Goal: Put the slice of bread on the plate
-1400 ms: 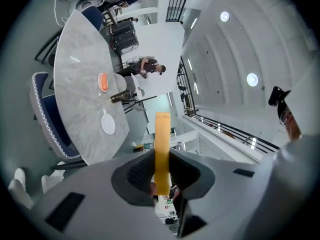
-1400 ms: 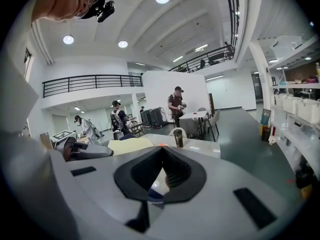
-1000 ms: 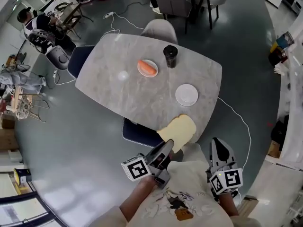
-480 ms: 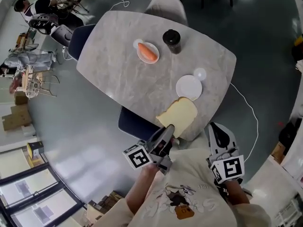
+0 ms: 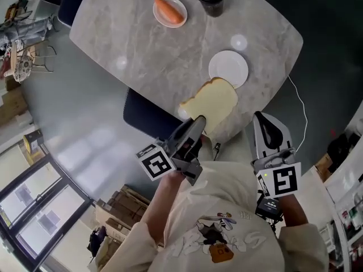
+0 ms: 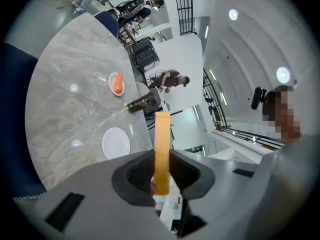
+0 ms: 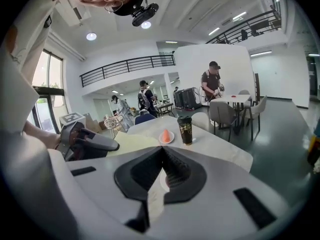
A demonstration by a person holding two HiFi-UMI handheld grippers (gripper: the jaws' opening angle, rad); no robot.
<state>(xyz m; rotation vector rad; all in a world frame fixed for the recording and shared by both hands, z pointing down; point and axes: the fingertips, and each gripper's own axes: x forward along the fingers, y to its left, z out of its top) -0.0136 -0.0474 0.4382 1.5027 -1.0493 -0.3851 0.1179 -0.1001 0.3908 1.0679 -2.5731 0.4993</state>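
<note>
Grey marble table (image 5: 142,55) across the upper frame, your left gripper (image 5: 198,122) at lower centre clamped on the slice of bread (image 5: 212,102), your right gripper (image 5: 261,118) beside it, jaws together and empty, bread just lower-left of the white plate (image 5: 228,68).

The left gripper (image 5: 197,124) reaches forward from a bent forearm (image 5: 163,197), its jaws clamped on the near edge of the bread (image 5: 212,102). The right gripper (image 5: 262,119) is held beside it, pointing forward, jaws together with nothing between them.
</note>
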